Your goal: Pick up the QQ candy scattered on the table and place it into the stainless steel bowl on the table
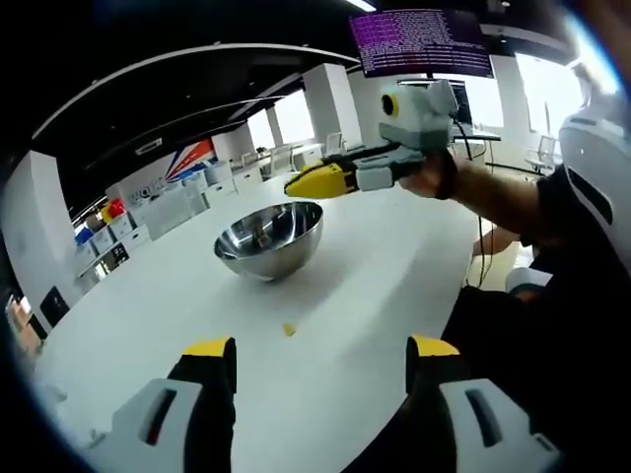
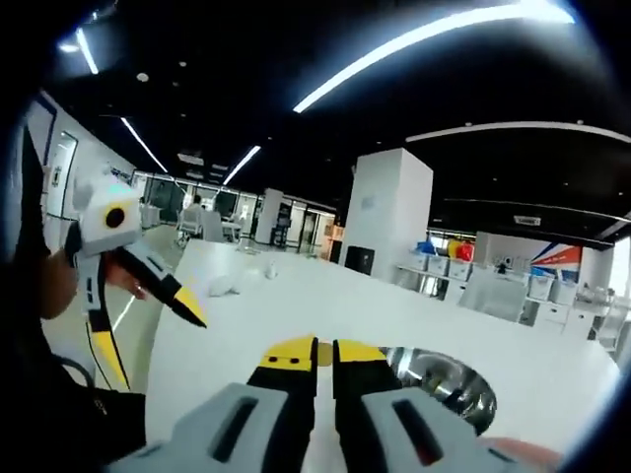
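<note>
The white table [image 1: 394, 266] spreads across the left gripper view, and the stainless steel bowl [image 1: 269, 239] sits on it at about 11 o'clock from that view's centre, upright and mirror-bright. Something small shows inside it, too blurred to name.

The right tool [image 1: 317, 181] hangs above the bowl's far rim at 12 o'clock, its yellow tips nearly together. In the right gripper view the right tool's jaws are almost closed, with a small yellow bit between the tips that looks like a QQ candy [image 2: 324, 355]; the bowl lies just beyond at 4 o'clock. My reading is that this piece is about to be dropped in.

The left tool [image 1: 320, 357] stands wide open and empty at 6 o'clock in its own view.

One more candy piece [image 1: 289, 329], a small pale-yellow lump, lies on the table near the bowl, between the left tool's tips and the bowl. It remains to be picked up.
</note>
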Demonstrator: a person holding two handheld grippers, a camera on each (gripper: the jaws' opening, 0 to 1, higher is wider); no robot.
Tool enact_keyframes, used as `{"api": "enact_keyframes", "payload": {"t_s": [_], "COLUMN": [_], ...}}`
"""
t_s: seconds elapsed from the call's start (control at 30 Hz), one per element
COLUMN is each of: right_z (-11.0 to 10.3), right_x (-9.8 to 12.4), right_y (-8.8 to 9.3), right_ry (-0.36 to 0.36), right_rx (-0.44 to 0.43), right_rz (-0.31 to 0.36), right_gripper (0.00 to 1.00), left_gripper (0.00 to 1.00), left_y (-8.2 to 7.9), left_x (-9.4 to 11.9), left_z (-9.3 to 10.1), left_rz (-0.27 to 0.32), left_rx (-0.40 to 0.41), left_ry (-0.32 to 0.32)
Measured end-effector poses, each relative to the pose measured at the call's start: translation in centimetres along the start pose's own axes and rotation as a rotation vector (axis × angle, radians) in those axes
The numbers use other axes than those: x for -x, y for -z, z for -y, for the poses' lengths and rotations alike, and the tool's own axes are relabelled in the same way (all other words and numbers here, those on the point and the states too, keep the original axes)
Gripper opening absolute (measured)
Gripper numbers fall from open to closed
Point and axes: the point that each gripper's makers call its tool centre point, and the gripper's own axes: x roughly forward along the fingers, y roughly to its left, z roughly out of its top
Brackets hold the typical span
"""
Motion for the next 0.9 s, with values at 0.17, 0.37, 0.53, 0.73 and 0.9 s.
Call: {"api": "enact_keyframes", "payload": {"t_s": [0.17, 0.37, 0.53, 0.73, 0.9], "right_z": [2.9, 5.5, 8.4, 9.5, 9.9], "right_x": [-0.9, -2.9, -4.1, -4.6, -4.7], "right_y": [-2.6, -0.9, 4.6, 8.8, 9.4], "right_ry": [0.036, 0.031, 0.128, 0.148, 0.154], "right_rx": [-0.052, -0.206, -0.221, -0.287, -0.319], "right_rz": [0.054, 0.031, -0.107, -0.191, -0.194], "right_gripper": [0.04, 0.04, 0.05, 0.05, 0.05], "left_gripper": [0.7, 0.69, 0.69, 0.69, 0.69], "left_y": [-0.1, 0.0, 0.4, 0.6, 0.6], "left_x": [0.1, 0.2, 0.1, 0.0, -0.1], "left_z": [0.2, 0.4, 0.3, 0.1, 0.1], "left_rz": [0.002, 0.001, -0.005, -0.01, -0.012], "left_rx": [-0.004, -0.003, 0.0, 0.001, 0.001], "left_ry": [0.002, 0.004, 0.004, 0.003, 0.005]}}
